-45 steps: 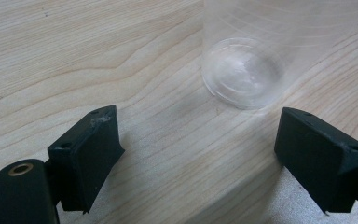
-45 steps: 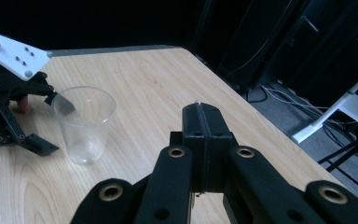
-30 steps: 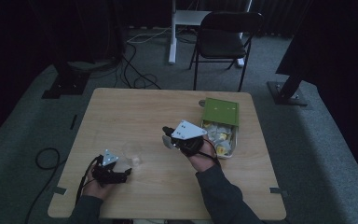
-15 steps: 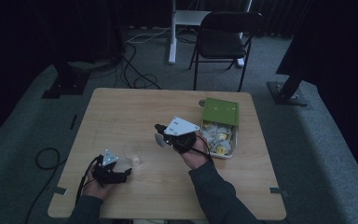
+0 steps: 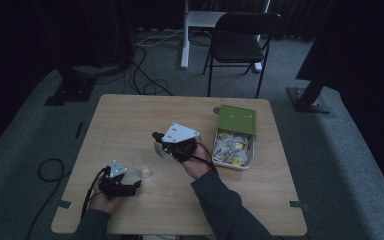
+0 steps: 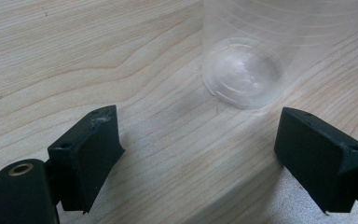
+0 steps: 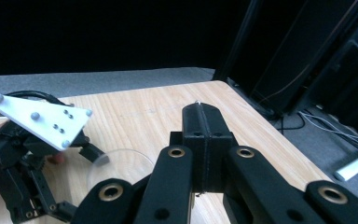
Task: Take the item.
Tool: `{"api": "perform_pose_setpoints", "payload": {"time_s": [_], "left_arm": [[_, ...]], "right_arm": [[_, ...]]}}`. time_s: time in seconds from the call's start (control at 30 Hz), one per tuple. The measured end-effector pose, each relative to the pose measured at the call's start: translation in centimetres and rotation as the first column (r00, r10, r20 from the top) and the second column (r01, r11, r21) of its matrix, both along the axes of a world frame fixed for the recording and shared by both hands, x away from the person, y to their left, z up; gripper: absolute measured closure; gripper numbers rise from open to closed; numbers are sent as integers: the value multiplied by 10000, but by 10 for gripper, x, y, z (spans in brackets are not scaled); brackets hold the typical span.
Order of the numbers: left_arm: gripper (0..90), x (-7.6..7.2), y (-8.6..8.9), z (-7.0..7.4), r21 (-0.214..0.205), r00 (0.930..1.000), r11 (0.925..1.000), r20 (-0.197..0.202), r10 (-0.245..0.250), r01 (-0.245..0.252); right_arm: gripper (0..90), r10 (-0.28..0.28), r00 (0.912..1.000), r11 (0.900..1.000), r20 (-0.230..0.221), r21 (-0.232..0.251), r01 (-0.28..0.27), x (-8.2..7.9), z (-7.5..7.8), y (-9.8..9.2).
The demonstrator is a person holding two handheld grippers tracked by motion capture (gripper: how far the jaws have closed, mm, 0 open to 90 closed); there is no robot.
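High view: wooden surface (image 5: 130, 120), clear plastic cup (image 5: 142, 165), green-lidded tin (image 5: 236, 120) of packets; writing unreadable.
Left gripper (image 6: 198, 154): fingers wide, near the cup.
Right gripper (image 7: 200, 135): fingers pressed together, raised.

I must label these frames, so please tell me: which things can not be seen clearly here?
- Clear plastic cup: top cut off by the left gripper view's upper edge.
- Right gripper: black jaws pressed shut; anything thin between them is hidden, and its tip is blurred in the high view.
- Packets in the white tray with green lid: too small and dim in the high view to identify.
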State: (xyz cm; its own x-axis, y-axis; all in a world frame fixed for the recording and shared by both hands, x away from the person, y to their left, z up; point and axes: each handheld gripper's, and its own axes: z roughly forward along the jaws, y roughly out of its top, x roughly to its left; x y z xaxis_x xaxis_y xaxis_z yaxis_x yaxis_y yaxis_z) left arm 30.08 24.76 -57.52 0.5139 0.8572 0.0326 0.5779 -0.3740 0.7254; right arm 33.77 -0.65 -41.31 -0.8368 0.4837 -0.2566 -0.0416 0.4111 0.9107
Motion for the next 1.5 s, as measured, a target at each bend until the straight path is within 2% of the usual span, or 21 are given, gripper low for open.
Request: {"api": "perform_pose_setpoints", "payload": {"time_s": [0.3,0.5,0.93,0.97,1.0,1.03,1.13,1.5], "left_arm": [[152,0,0,0,2,10000,10000,2,4,-4],[152,0,0,0,0,10000,10000,6,3,-3],[152,0,0,0,5,10000,10000,-1,-3,3],[152,0,0,0,7,10000,10000,0,-4,4],[152,0,0,0,12,10000,10000,3,-4,4],[152,0,0,0,10,10000,10000,2,-3,3],[152,0,0,0,15,10000,10000,1,-6,6],[152,0,0,0,13,10000,10000,0,-5,5]], "right_arm": [[900,435,9991,9991,-1,-24,-435,0,-3,25],[900,675,9977,9975,20,-204,-674,0,-5,38],[900,871,9961,9956,-159,-325,-876,1,-14,58],[858,846,9963,9958,-128,-330,-850,1,-15,59],[696,657,9978,9975,-25,-263,-657,1,-15,60],[608,508,9987,9986,-39,-128,-508,1,-16,60],[593,464,9987,9988,-214,172,-460,3,-15,55],[575,212,9985,9994,-495,269,-199,7,-17,37]]}}
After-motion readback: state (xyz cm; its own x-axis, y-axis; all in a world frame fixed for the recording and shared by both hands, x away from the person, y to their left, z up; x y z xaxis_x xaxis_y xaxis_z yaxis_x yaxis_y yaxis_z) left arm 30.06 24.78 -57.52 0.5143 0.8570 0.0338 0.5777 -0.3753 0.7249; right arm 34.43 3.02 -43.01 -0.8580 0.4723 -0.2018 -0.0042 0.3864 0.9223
